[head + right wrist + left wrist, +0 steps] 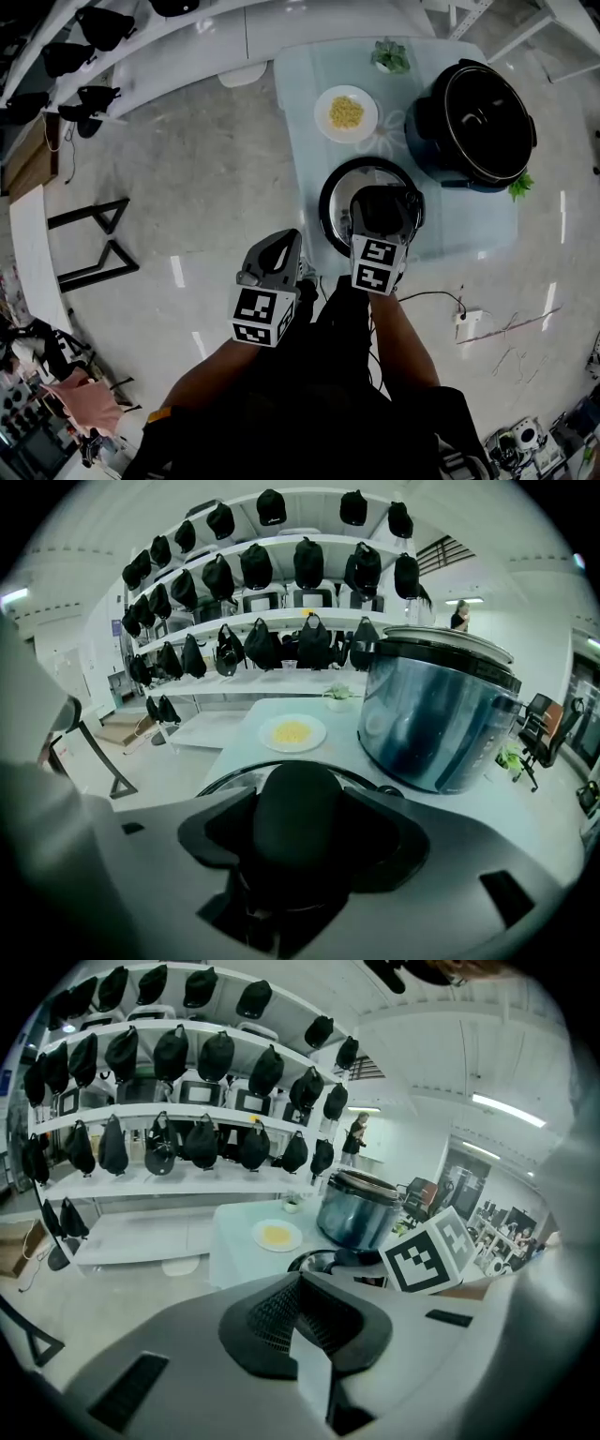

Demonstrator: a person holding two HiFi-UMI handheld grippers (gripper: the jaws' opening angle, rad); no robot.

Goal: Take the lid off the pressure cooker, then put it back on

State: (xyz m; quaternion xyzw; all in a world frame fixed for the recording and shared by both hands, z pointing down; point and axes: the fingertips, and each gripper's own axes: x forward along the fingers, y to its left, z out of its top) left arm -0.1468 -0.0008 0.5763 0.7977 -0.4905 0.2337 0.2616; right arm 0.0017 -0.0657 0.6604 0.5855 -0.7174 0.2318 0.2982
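The dark pressure cooker [478, 122] stands uncovered at the back right of the pale table [298, 84]; the right gripper view has it as a shiny blue pot [441, 719]. Its round lid [336, 192] is over the table's front part, to the left of the pot. My right gripper [382, 202] is shut on the lid's black knob [298, 822], which fills the space between the jaws, and the lid rim [234, 775] shows just beyond. My left gripper [281, 248] is off the table's front left corner, shut on nothing, its pads [300, 1321] together.
A white plate [346, 113] of yellow food sits behind the lid. A small potted plant [390, 56] stands at the table's far edge. Shelves of black helmets [272, 574] line the wall beyond. A cable and socket [469, 323] lie on the floor to the right.
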